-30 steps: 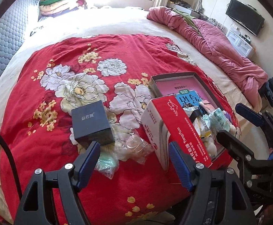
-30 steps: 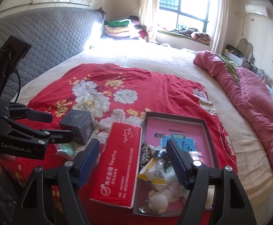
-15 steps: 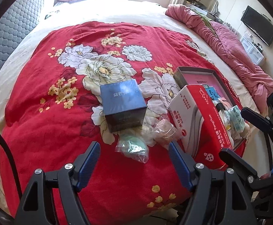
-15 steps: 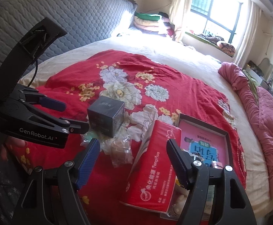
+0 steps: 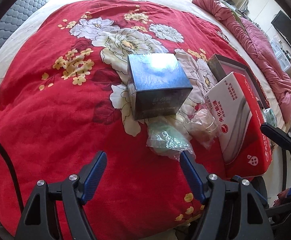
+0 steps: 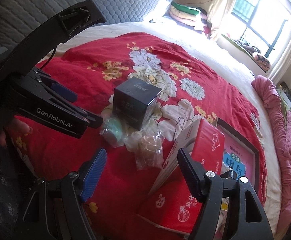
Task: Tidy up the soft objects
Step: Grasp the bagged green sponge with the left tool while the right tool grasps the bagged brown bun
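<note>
A dark blue box stands on the red floral bedspread. Just in front of it lie a clear bag with a green soft thing and a clear bag with a beige soft thing. A red tissue pack lies to their right, beside a dark tray. My left gripper is open and empty, just short of the green bag. My right gripper is open and empty, close to the beige bag. The green bag, box, pack and tray also show there.
A crumpled pink quilt lies along the bed's right side. A grey padded headboard is at the left. Folded bedding and a window are at the far end. A TV hangs on the right wall.
Both grippers have swung left, away from the tray and toward the dark box and the two bags, and come closer to them. Both stay open and empty.
</note>
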Tool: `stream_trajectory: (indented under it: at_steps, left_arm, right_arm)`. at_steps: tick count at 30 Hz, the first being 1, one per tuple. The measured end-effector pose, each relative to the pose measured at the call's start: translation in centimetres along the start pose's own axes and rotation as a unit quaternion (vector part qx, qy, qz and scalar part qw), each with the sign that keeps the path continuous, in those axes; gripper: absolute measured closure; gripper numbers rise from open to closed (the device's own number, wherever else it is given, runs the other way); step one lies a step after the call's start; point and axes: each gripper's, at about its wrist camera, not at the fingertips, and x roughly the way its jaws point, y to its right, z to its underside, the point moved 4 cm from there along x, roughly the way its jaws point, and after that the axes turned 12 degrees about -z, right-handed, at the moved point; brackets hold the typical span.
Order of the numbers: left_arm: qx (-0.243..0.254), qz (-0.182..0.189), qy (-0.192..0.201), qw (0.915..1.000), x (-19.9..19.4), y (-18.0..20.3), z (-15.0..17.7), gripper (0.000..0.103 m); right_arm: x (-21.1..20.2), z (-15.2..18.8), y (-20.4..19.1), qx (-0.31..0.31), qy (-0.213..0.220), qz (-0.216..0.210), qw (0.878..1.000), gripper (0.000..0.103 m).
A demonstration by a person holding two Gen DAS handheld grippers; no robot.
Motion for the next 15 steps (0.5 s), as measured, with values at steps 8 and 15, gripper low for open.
stream_trajectory:
  at_steps: [8, 15]
  left_arm:
    - [-0.029, 0.048, -0.035, 0.9978, 2.7, 0.7, -0.9, 0.028]
    - [-0.068, 0.105, -0.050, 0.9909, 4.6, 0.7, -2.5, 0.028]
  right_arm:
    - [3.0, 0.3, 0.2, -0.035, -0.028, 0.006, 0.999, 0.028]
    - [5.8, -0.1, 0.8, -0.073, -0.072, 0.019, 0.995, 0.028]
